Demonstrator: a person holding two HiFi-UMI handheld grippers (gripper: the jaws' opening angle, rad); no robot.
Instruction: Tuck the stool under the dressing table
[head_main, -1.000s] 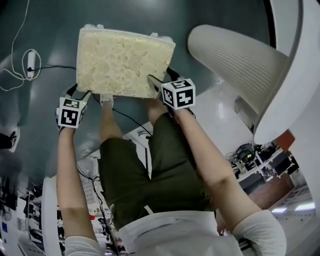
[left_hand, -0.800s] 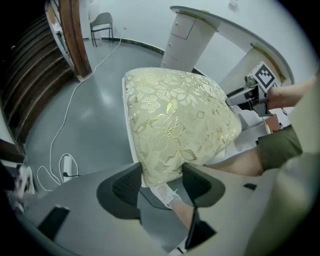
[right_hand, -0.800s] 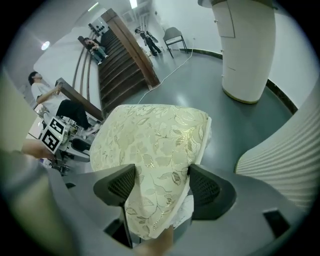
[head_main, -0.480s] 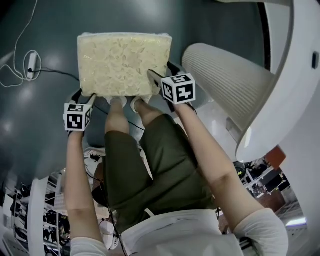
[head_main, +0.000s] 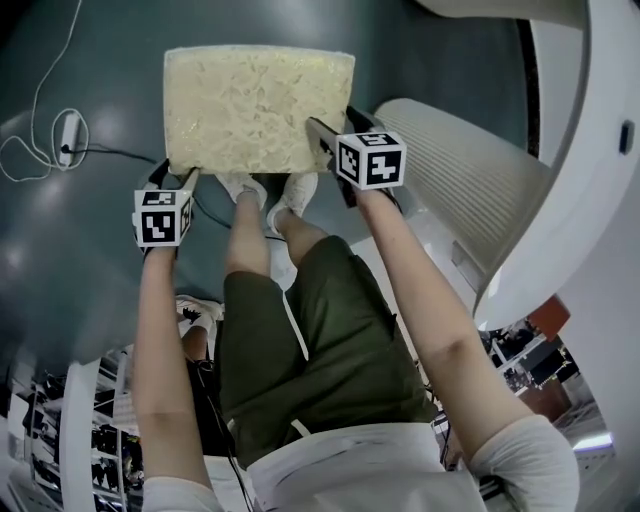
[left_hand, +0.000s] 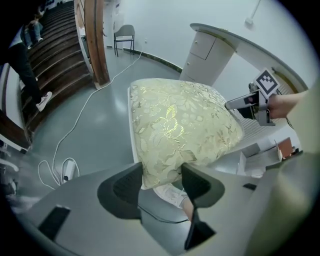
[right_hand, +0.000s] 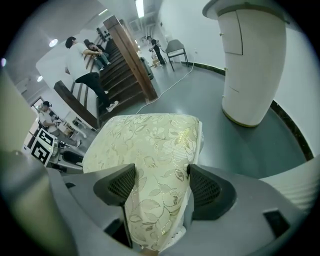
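Clamped at both near corners of stool (head_main: 258, 108) by left gripper (left_hand: 162, 180) and right gripper (right_hand: 160, 190). Shifted up-frame and squared, nearer dressing table (head_main: 590, 150) at right; tucking under way.

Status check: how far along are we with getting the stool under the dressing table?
Done: both grips are on; the left gripper and right gripper each have jaws closed on a near corner of the stool, on its cushion. In hand: the stool is over open grey floor beside the white dressing table. Left: slide it under the tabletop; none of it is under yet.
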